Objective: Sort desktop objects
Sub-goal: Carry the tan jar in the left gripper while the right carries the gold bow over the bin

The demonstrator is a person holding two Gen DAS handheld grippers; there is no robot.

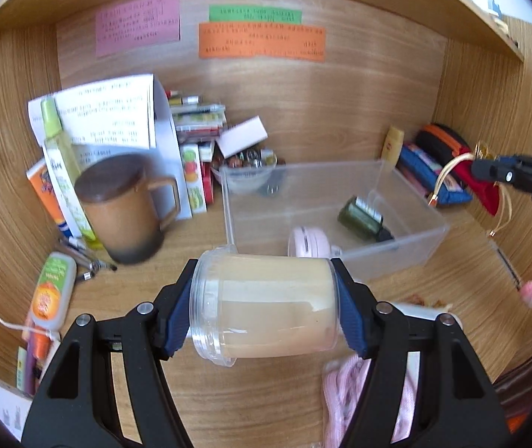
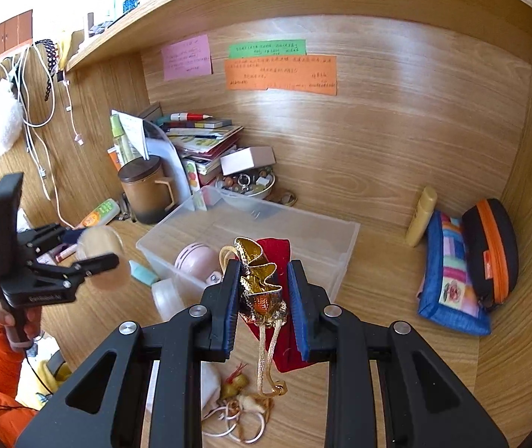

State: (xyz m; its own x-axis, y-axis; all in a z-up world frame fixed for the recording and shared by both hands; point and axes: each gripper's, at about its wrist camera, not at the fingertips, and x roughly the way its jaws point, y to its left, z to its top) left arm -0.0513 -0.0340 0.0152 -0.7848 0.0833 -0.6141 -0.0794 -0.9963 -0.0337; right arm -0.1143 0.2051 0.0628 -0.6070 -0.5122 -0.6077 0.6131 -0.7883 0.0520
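Above the desk, before the clear box, a stiff, smooth, probably slippery jar is held sideways by the left tongs, while a soft, light pouch is pinched by the right tongs.

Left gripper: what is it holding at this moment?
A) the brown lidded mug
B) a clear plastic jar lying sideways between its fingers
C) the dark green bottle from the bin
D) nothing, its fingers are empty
B: the left gripper has its blue-padded fingers pressed on both ends of the clear plastic jar, while the brown mug stands on the desk and the green bottle lies in the clear bin.
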